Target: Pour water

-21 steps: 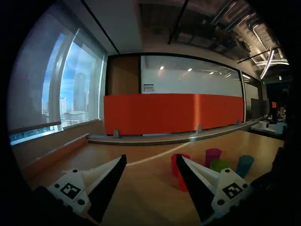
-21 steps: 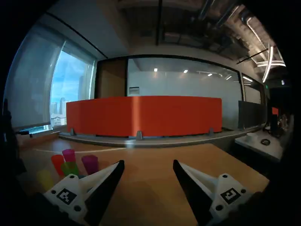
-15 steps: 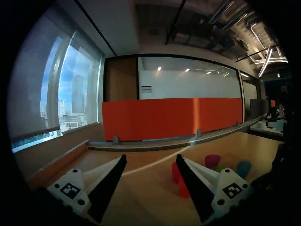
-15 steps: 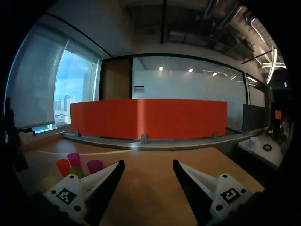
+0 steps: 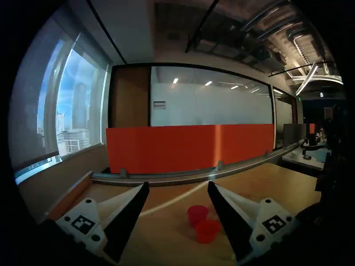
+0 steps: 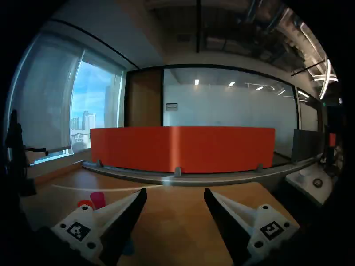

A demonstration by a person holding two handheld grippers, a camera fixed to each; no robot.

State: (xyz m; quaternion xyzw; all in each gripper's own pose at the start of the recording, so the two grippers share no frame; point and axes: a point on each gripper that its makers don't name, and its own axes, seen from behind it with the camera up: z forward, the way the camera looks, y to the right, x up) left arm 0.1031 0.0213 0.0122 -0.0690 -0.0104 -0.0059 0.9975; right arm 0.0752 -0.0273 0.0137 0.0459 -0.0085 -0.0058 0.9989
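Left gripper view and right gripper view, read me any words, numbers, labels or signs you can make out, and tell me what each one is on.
No words or numbers are readable.
The small sign on the glass wall: too small and blurred to read.
The square black-and-white markers on the fingers: coded patterns, no letters or digits.
The red cups: no print visible.

An upright red cup (image 5: 197,214) stands just behind a nearer red cup (image 5: 207,230) on the table (image 5: 270,177)
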